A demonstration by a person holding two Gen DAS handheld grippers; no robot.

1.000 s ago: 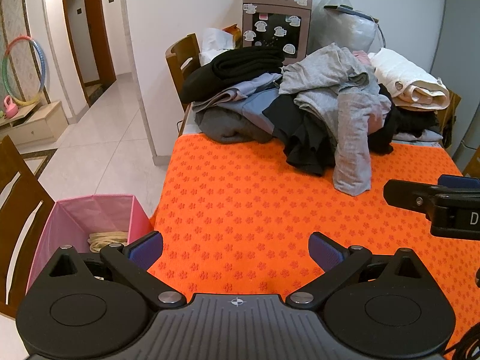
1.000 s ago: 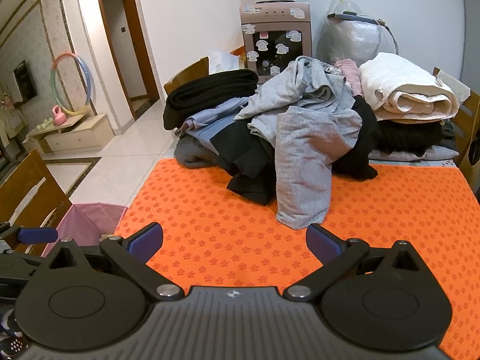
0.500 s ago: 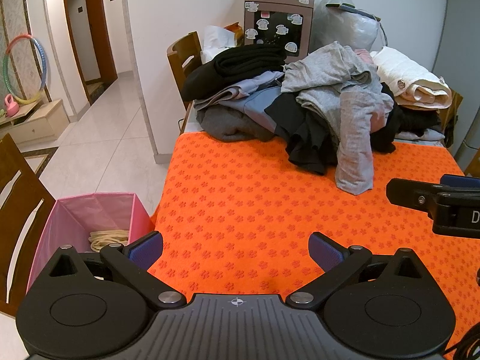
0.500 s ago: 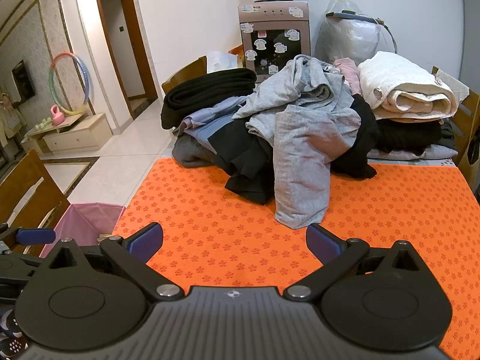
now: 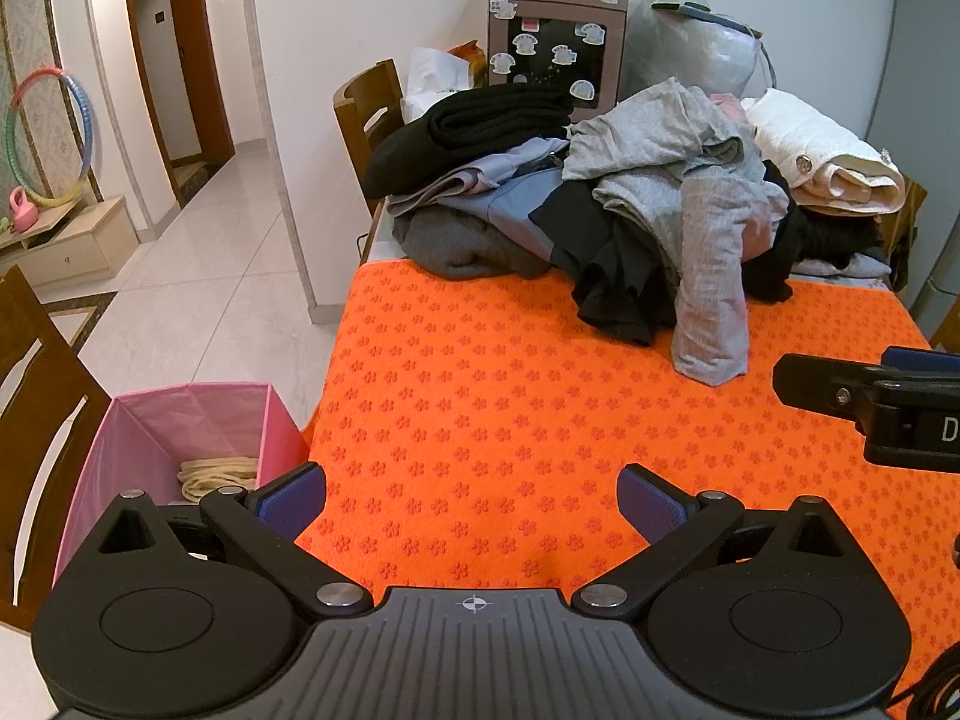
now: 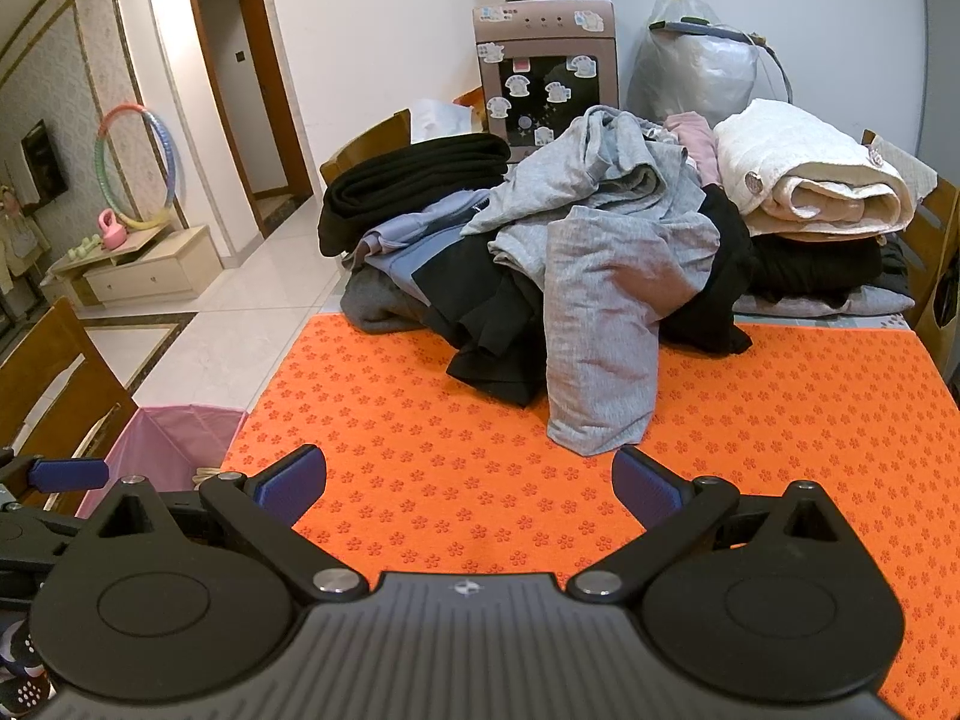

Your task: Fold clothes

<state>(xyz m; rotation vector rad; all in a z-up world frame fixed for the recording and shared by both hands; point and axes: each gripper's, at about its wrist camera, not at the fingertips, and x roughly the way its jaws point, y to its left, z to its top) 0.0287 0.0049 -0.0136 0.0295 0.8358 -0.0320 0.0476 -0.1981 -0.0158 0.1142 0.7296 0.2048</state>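
A heap of clothes covers the far end of the table on an orange flower-print mat. A grey garment hangs off the heap's front onto the mat, beside a black garment. A rolled cream garment lies at the heap's right. My left gripper is open over the mat's near left part and holds nothing. My right gripper is open too, empty, a short way in front of the grey garment's hem. Its finger shows at the right edge of the left wrist view.
A pink fabric bin with a cream coil inside stands on the floor left of the table. Wooden chairs flank the table. A water dispenser and a plastic-wrapped bundle stand behind the heap.
Both grippers have drifted a little forward toward the heap, which looks slightly larger and lower in both views. Both stay open.
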